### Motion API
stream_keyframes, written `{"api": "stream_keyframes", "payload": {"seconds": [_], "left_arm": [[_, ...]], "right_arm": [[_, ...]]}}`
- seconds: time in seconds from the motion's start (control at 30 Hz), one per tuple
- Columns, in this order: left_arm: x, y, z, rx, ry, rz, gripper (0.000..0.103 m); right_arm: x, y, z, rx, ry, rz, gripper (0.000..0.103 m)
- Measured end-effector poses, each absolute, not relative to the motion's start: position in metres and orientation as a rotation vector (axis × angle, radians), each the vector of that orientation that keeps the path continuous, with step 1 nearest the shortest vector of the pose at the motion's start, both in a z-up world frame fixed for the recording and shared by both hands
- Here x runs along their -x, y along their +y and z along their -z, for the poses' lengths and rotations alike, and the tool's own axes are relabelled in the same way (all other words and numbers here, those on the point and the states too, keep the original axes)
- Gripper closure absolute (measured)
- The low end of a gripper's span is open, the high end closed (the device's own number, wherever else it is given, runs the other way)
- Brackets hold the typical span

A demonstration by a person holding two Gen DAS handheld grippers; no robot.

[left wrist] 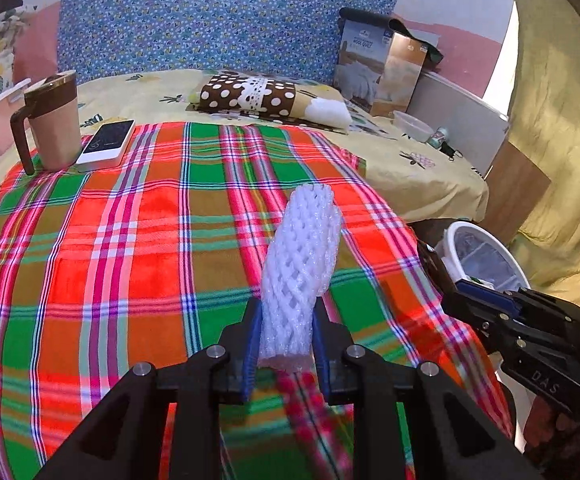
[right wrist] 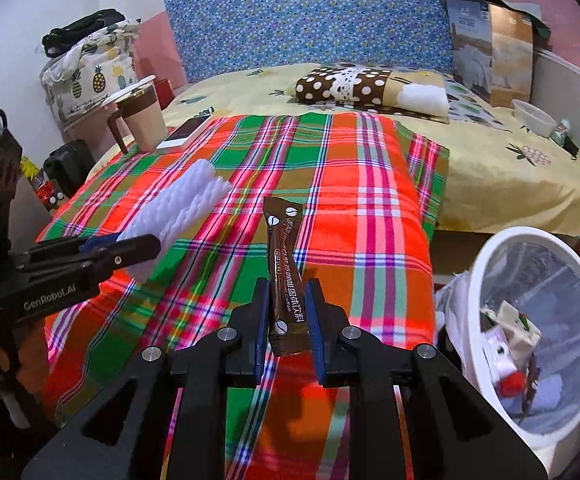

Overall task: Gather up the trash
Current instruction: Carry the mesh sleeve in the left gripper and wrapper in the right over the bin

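My left gripper (left wrist: 285,344) has its jaws closed on a white foam net (left wrist: 304,264), held clear above the plaid blanket (left wrist: 129,260) on the bed. My right gripper (right wrist: 287,316) has its jaws pinched on a brown coffee sachet (right wrist: 285,272), also lifted off the blanket. The white bin (right wrist: 486,280) stands beside the bed to my right, trash already inside.

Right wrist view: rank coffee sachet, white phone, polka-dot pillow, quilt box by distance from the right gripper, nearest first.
1. coffee sachet: clamped in the right gripper.
2. white phone: far left on the plaid blanket, beside the mug.
3. polka-dot pillow: centre, beyond the blanket.
4. quilt box: far right, against the headboard.
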State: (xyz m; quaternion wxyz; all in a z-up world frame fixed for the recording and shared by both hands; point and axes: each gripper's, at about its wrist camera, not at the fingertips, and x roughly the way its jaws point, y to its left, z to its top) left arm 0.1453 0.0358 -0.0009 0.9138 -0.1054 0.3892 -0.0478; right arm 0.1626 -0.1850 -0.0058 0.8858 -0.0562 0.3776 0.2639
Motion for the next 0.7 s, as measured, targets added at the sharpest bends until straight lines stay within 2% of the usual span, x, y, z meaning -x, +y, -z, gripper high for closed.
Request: {"api": "stream_keyframes", "payload": {"seconds": [0.7], "left_arm": [[-0.116, -0.01, -0.02, 0.187, 0.763, 0.175, 0.079]], "right_arm": [[-0.146, -0.215, -0.005, 0.083, 0.73, -0.495, 0.083]]}}
